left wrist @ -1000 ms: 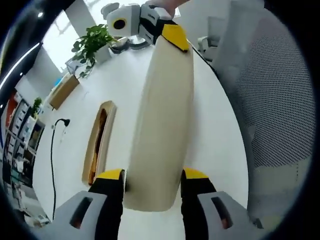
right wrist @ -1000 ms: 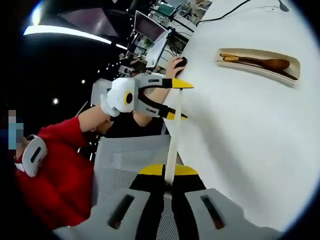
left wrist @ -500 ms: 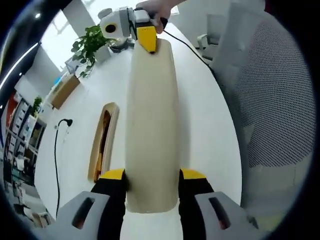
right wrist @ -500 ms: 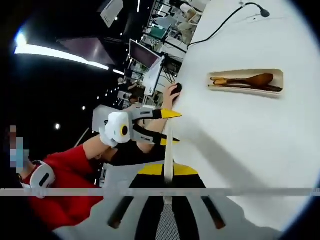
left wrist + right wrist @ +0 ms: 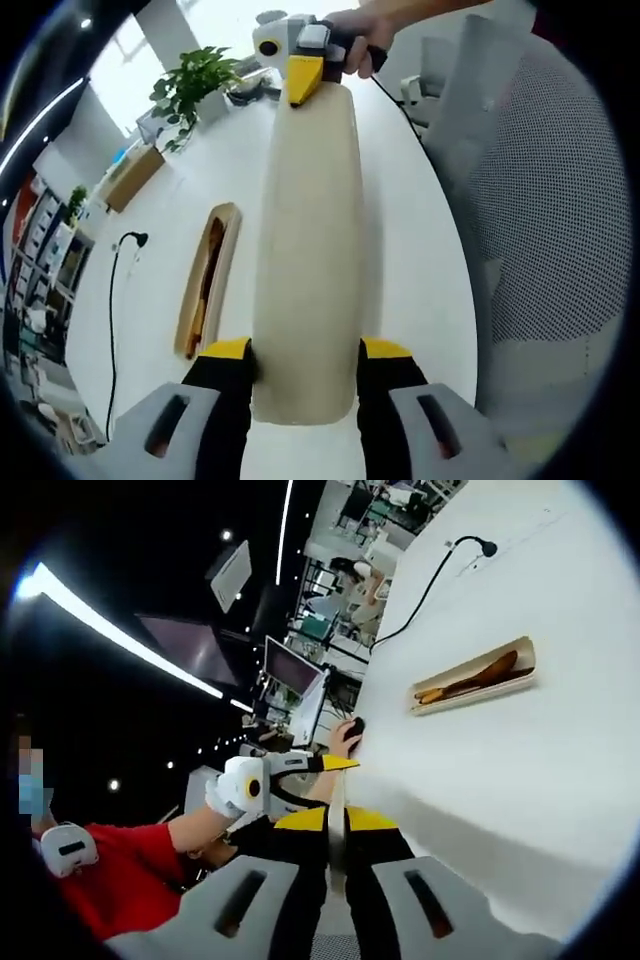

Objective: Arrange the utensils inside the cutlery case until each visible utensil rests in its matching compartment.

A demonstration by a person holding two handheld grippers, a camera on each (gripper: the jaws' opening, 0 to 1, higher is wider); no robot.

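Case base (image 5: 205,290): one beige tray lying on the white table (image 5: 420,250), left of centre in the left gripper view; it holds dark wooden utensils (image 5: 480,676), number unclear.
Case lid (image 5: 305,250): one long beige piece, running from bottom centre to the top of the left gripper view, held off the table.
Left gripper (image 5: 305,350): jaws clamped on the lid's near end.
Right gripper (image 5: 336,825): jaws pinching the lid's thin edge, low centre in its view.
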